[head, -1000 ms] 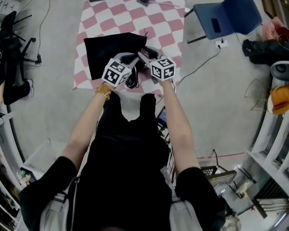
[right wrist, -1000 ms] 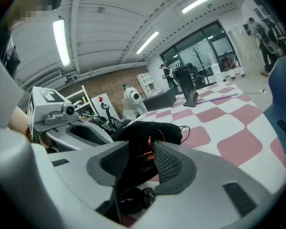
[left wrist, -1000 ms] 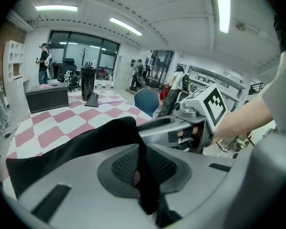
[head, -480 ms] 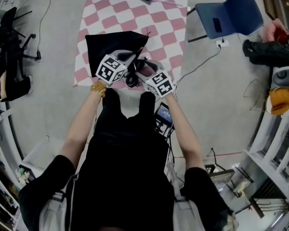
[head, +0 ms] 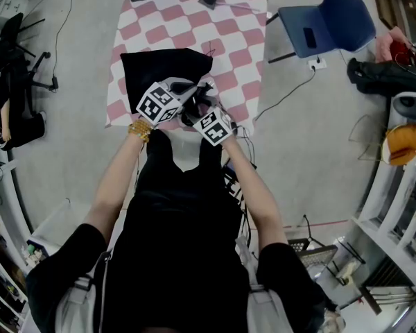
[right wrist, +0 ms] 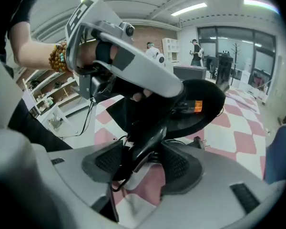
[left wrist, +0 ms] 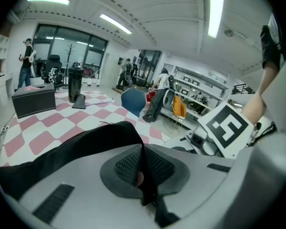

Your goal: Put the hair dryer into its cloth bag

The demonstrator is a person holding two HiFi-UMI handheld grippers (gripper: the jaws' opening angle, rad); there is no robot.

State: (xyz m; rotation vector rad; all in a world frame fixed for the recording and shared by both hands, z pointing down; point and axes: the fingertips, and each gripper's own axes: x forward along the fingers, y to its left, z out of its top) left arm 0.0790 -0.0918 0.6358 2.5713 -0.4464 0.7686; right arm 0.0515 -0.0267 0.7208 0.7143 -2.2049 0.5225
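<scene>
Hazard: left gripper (left wrist: 143,175) pinching cloth bag (left wrist: 86,147); right gripper (right wrist: 144,168) spread, jaws just opening, hair dryer (right wrist: 200,113) handle loose between them, so the dryer may slip out.

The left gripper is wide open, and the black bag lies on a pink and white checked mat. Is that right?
No. The left gripper is not open: the left gripper view shows its jaws shut on a fold of the black bag. The bag does lie on the pink and white checked mat.

Black cloth bag (head: 159,71), pink-and-white checked mat (head: 187,26), blue chair (head: 333,23).
</scene>
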